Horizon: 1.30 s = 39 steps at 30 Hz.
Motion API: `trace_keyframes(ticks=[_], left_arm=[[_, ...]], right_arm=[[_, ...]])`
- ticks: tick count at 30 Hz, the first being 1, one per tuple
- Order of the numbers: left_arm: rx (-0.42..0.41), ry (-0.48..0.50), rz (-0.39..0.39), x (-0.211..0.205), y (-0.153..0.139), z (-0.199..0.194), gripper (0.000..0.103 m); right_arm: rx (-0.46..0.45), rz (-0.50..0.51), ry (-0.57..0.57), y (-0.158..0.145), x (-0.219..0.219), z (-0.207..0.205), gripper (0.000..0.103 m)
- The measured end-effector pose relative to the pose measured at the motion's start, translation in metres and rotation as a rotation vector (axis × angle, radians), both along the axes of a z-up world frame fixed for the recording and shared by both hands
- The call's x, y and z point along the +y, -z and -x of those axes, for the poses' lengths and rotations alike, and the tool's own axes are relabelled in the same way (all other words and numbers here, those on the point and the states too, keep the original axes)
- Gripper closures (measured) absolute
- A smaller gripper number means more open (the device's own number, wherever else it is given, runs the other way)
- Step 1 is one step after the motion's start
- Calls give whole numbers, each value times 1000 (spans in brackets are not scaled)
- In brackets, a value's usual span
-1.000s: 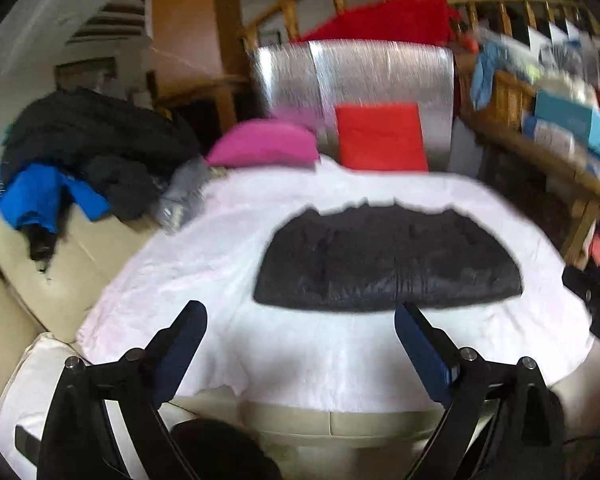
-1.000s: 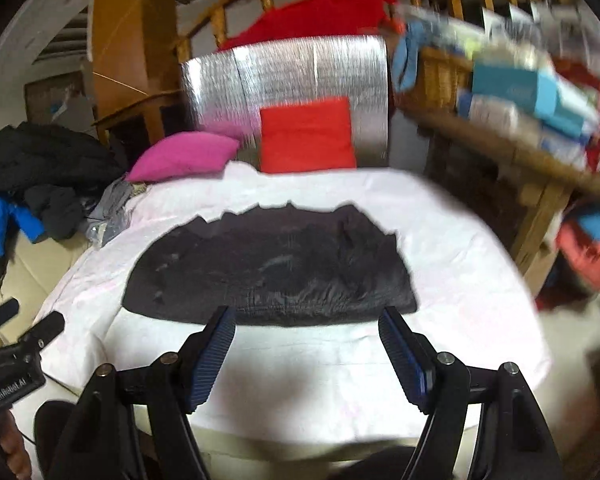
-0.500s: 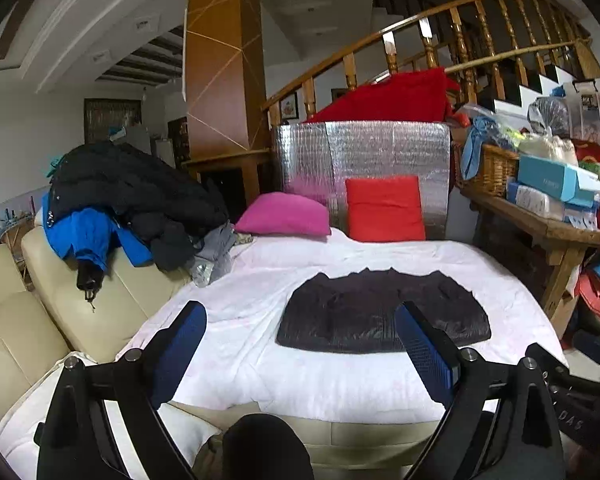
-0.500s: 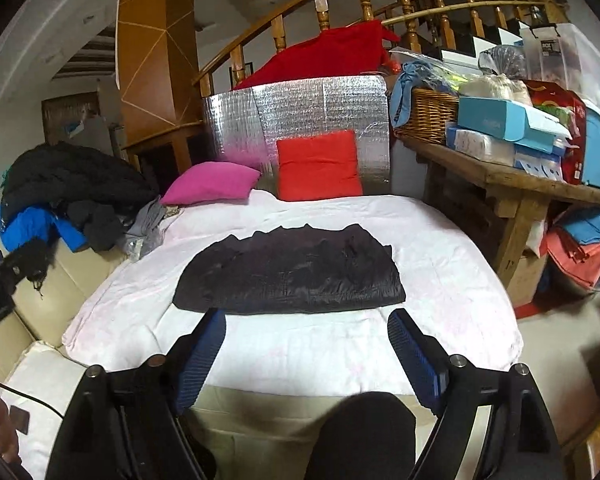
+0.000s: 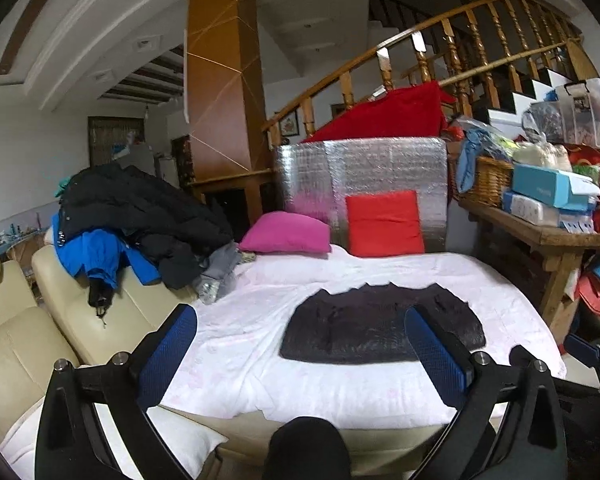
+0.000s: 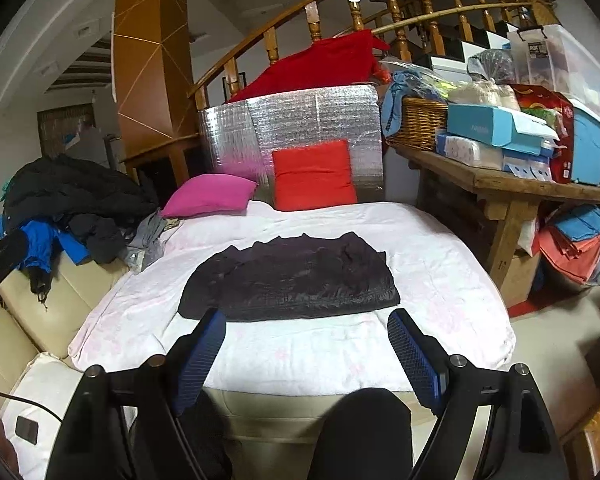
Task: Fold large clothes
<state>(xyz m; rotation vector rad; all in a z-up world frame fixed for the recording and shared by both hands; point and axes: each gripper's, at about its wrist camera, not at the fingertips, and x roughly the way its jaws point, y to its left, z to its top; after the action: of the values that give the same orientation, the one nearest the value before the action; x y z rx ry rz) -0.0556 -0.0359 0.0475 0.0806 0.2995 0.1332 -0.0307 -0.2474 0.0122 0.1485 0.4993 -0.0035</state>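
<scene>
A black garment [image 5: 376, 328] lies folded flat on a white-covered bed [image 5: 260, 320]; it also shows in the right wrist view [image 6: 292, 276] on the bed [image 6: 440, 280]. My left gripper [image 5: 300, 344] is open and empty, held back from the bed's near edge. My right gripper [image 6: 306, 350] is open and empty, also back from the near edge, apart from the garment. Part of the right gripper shows at the right edge of the left wrist view [image 5: 592, 356].
A pile of dark and blue jackets [image 5: 128, 220] lies on a cream sofa [image 5: 28, 320] at left. Pink [image 5: 288, 234] and red [image 5: 384, 224] cushions lean at the bed's far end. A cluttered wooden table [image 6: 512, 184] stands at right. My knees [image 6: 360, 432] are below.
Both grippers have pulled back and tilted up from the bed, so the garment looks smaller and farther. Both stay open. The garment has not moved.
</scene>
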Motion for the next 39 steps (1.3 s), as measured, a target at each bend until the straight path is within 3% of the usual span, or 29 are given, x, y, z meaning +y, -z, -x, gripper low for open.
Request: trace_keyframes(ticks=[18, 26, 39], left_arm=[[112, 25, -10, 0, 24, -26, 0], [119, -19, 39, 17, 31, -27, 0], [146, -8, 25, 18, 39, -31, 0]], right_arm=[[64, -21, 22, 10, -1, -22, 17], [72, 2, -27, 20, 18, -25, 17], [82, -23, -15, 30, 15, -28, 17]])
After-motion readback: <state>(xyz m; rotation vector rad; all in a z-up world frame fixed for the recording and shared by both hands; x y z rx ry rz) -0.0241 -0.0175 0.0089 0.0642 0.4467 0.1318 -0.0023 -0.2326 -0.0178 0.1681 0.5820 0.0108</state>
